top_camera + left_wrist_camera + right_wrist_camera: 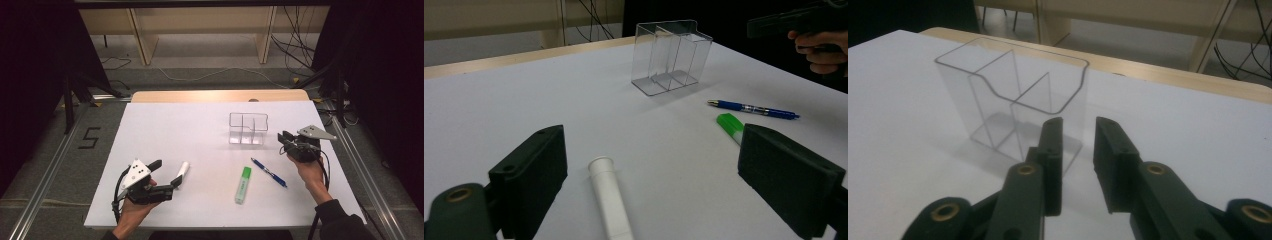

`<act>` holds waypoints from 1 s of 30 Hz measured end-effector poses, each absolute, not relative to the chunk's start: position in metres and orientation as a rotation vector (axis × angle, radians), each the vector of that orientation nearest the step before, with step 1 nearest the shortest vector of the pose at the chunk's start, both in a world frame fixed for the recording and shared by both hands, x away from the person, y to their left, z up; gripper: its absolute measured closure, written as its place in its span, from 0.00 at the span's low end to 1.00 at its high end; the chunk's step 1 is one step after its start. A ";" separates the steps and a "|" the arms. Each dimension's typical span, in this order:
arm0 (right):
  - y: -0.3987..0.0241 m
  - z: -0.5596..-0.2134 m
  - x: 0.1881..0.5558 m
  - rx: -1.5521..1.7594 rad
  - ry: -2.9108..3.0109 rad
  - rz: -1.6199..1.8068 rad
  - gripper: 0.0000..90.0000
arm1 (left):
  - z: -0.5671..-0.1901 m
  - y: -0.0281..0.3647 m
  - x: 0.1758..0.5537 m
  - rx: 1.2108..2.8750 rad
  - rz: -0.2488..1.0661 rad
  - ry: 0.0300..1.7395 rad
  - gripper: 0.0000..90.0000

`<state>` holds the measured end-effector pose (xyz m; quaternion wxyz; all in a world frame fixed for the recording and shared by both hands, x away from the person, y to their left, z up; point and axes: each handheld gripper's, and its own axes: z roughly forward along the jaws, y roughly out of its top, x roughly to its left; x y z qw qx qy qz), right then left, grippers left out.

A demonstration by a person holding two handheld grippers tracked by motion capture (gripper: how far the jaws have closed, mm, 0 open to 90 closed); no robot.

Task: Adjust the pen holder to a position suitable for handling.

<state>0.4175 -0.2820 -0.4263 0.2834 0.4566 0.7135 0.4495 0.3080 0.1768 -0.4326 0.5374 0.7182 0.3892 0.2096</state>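
Observation:
My left gripper [166, 172] rests low at the table's front left, its jaws [654, 150] wide open. A white capped marker [183, 171] lies on the sheet between those jaws [609, 200], untouched. A green highlighter [243, 185] and a blue pen [269, 173] lie right of centre, also in the left gripper view as highlighter [729, 122] and pen [754, 109]. A clear three-compartment organizer [248, 128] stands upright and empty. My right gripper [284, 141] hovers just right of it, jaws [1079, 125] a narrow gap apart with nothing between, pointing at the organizer [998, 95].
A white sheet [175, 125] covers the table, with a strip of wooden tabletop [220, 95] at the far edge. Metal rails [50, 165] run along both sides. Wooden shelving and loose cables [295, 50] sit on the floor beyond.

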 end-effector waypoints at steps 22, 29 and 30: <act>-0.277 -0.449 0.484 1.375 1.944 1.101 1.00 | -0.433 0.178 0.308 1.702 0.498 0.932 0.13; -0.267 -0.454 0.494 1.369 1.991 1.076 1.00 | -0.433 0.178 0.308 1.701 0.498 0.933 0.13; -0.265 -0.454 0.494 1.375 1.996 1.073 1.00 | -0.433 0.178 0.308 1.702 0.499 0.932 0.13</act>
